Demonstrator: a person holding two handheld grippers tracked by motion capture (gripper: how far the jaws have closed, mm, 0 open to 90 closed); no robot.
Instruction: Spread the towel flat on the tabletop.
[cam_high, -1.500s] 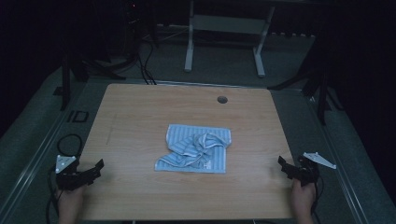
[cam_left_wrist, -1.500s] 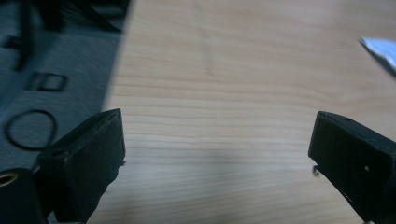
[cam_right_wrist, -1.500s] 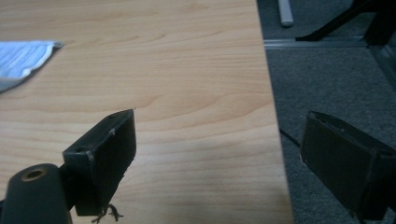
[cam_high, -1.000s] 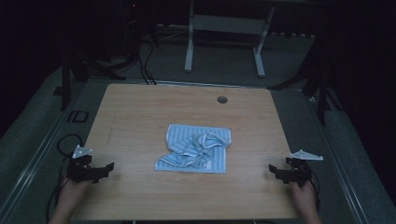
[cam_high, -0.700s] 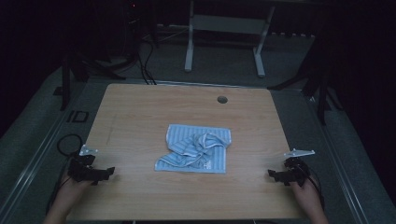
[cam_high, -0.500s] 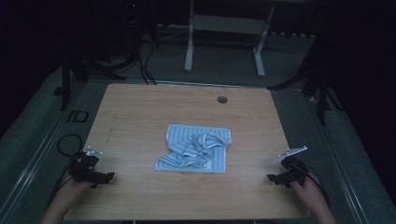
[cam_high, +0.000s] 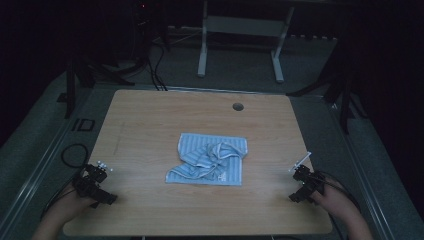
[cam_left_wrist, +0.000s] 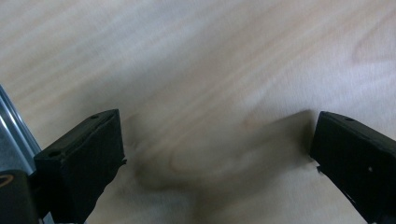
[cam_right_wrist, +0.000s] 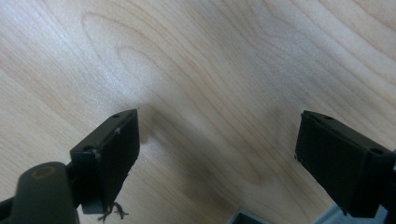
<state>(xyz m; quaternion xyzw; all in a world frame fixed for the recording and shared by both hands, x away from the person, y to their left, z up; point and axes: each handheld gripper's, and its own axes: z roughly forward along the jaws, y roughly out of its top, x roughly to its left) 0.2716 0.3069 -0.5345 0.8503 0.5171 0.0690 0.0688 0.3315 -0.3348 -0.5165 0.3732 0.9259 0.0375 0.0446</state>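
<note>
Your left gripper (cam_high: 102, 196) and right gripper (cam_high: 298, 191) have dropped low onto table (cam_high: 150, 115) edges, jaws apart, empty; crumpled towel (cam_high: 209, 160) untouched, reach inward next.

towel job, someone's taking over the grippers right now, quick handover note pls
Left gripper: open, holding nothing, low over the table's near left corner.
Right gripper: open, holding nothing, low by the near right edge.
Towel: blue and white striped, mid-table, crumpled with a bunched fold on top, apart from both grippers.
Done: nothing on the towel, as far as its lie shows.
Left: probably reach in, take its edges and flatten or fold it.
</note>
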